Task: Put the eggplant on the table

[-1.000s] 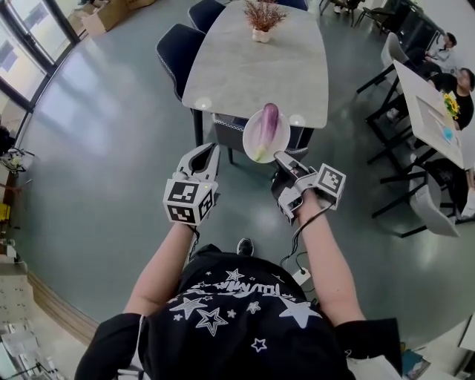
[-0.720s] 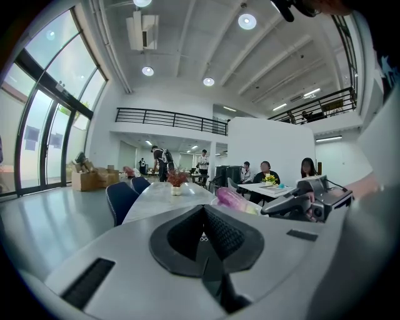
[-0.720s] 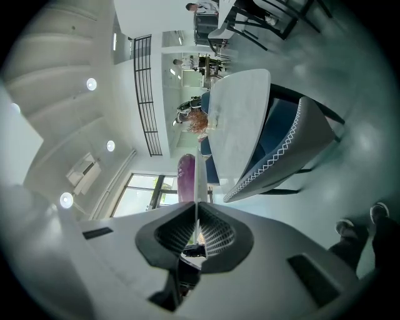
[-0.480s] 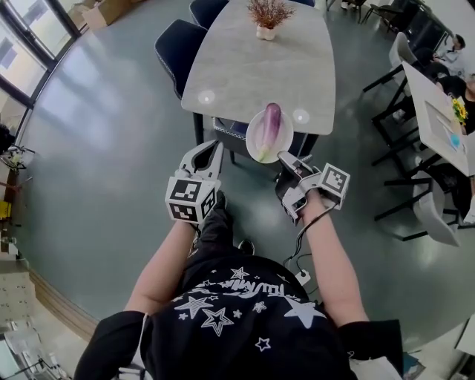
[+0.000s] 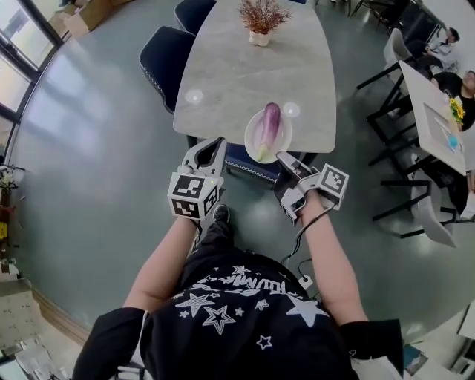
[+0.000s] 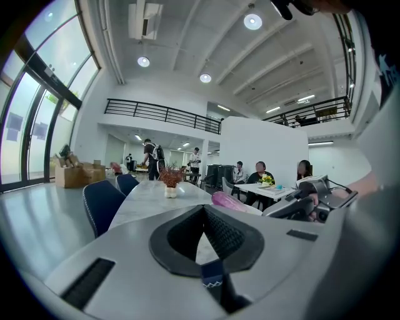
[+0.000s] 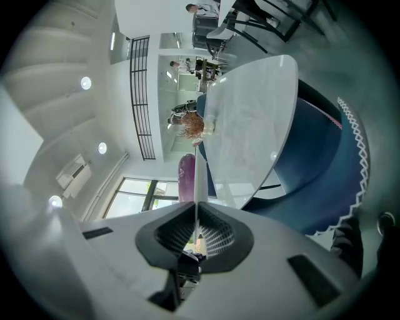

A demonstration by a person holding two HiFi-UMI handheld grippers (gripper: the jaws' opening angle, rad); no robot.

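A purple eggplant (image 5: 270, 122) lies on a white plate (image 5: 258, 142). My right gripper (image 5: 286, 159) is shut on the plate's near rim and holds it over the near edge of the long grey table (image 5: 245, 67). In the right gripper view the plate (image 7: 196, 181) shows edge-on between the jaws, with the eggplant (image 7: 186, 178) beside it and the table (image 7: 250, 125) beyond. My left gripper (image 5: 205, 151) is shut on nothing, left of the plate at the table's edge. The left gripper view shows the eggplant (image 6: 228, 202) to its right.
A vase of dried flowers (image 5: 260, 18) stands at the table's far end. Two small round discs (image 5: 194, 96) lie near the front edge. Dark blue chairs (image 5: 165, 59) stand on the left and one (image 5: 249, 159) under the near edge. People sit at tables (image 5: 438, 104) on the right.
The person has stepped towards the table. The plate with the eggplant, earlier in front of the table's edge, is now over that edge. Both grippers stay as they were.
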